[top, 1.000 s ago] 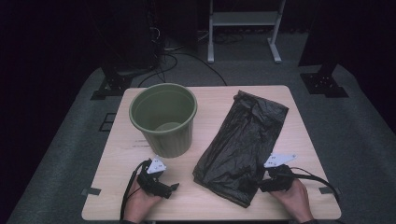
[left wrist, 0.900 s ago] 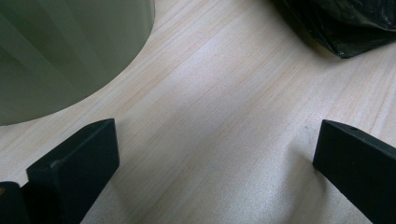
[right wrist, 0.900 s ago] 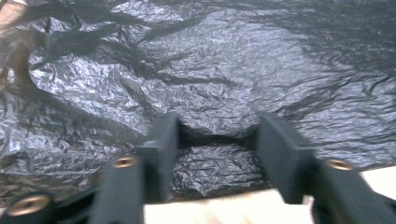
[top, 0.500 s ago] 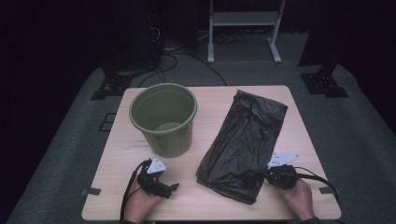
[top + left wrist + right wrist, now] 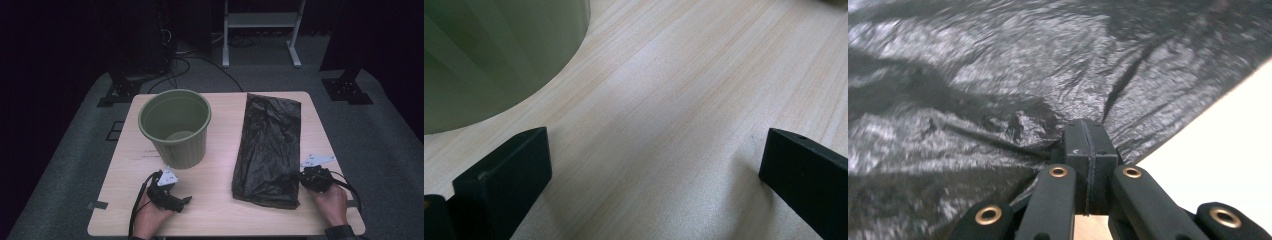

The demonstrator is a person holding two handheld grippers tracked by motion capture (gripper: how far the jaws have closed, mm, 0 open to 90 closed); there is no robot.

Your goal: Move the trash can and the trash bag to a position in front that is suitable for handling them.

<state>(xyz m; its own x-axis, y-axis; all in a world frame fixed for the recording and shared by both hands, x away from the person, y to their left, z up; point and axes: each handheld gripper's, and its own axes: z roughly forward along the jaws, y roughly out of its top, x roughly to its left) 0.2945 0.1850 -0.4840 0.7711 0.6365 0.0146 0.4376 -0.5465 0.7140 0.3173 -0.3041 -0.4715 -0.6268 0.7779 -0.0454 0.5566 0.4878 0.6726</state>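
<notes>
Grasp step: right gripper (image 5: 299, 179) jaws just closed, pinching the black bin bag (image 5: 270, 145) lying at 3 o'clock of the green bin (image 5: 175, 127) on the bench (image 5: 220, 165); left gripper (image 5: 186, 200) jaws wide, empty; next, probably lift and open bag.

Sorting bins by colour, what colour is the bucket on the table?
Olive green bucket, clearest in the high view.
</notes>
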